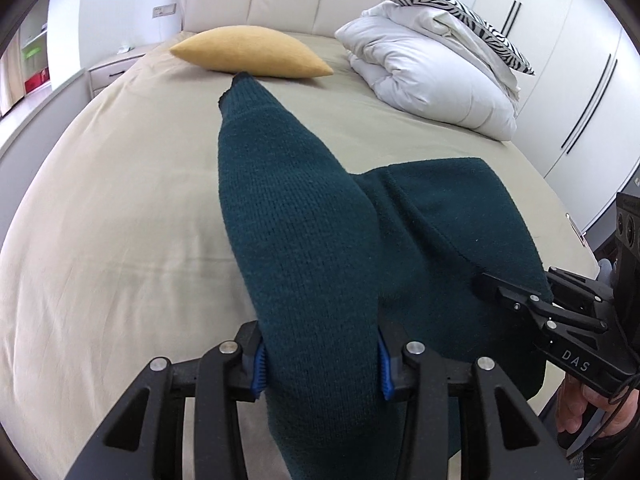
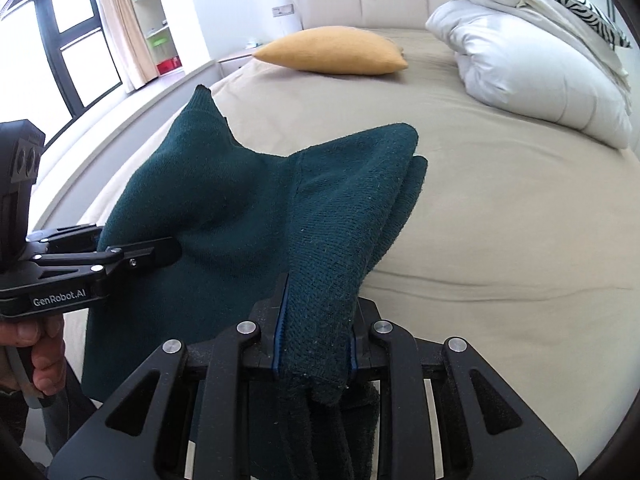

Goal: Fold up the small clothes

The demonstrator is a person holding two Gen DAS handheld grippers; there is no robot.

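Observation:
A dark teal knitted garment [image 1: 304, 216] hangs above the beige bed, held up by both grippers. My left gripper [image 1: 320, 364] is shut on a thick bunch of it, blue pads pressing both sides. One sleeve [image 1: 248, 100] sticks out ahead toward the yellow cushion. In the right wrist view my right gripper [image 2: 316, 348] is shut on a folded edge of the same garment [image 2: 240, 208]. Each gripper shows in the other's view: the right gripper [image 1: 516, 292] at the garment's right edge, the left gripper [image 2: 120, 256] at its left edge. A person's hand holds each handle.
The bed sheet [image 1: 120, 200] stretches out below. A yellow cushion [image 1: 252, 54] lies near the headboard. A folded white duvet [image 1: 432, 80] with a zebra-print pillow [image 1: 452, 12] on top sits at the far right. White wardrobes stand on the right, a window and shelves on the left.

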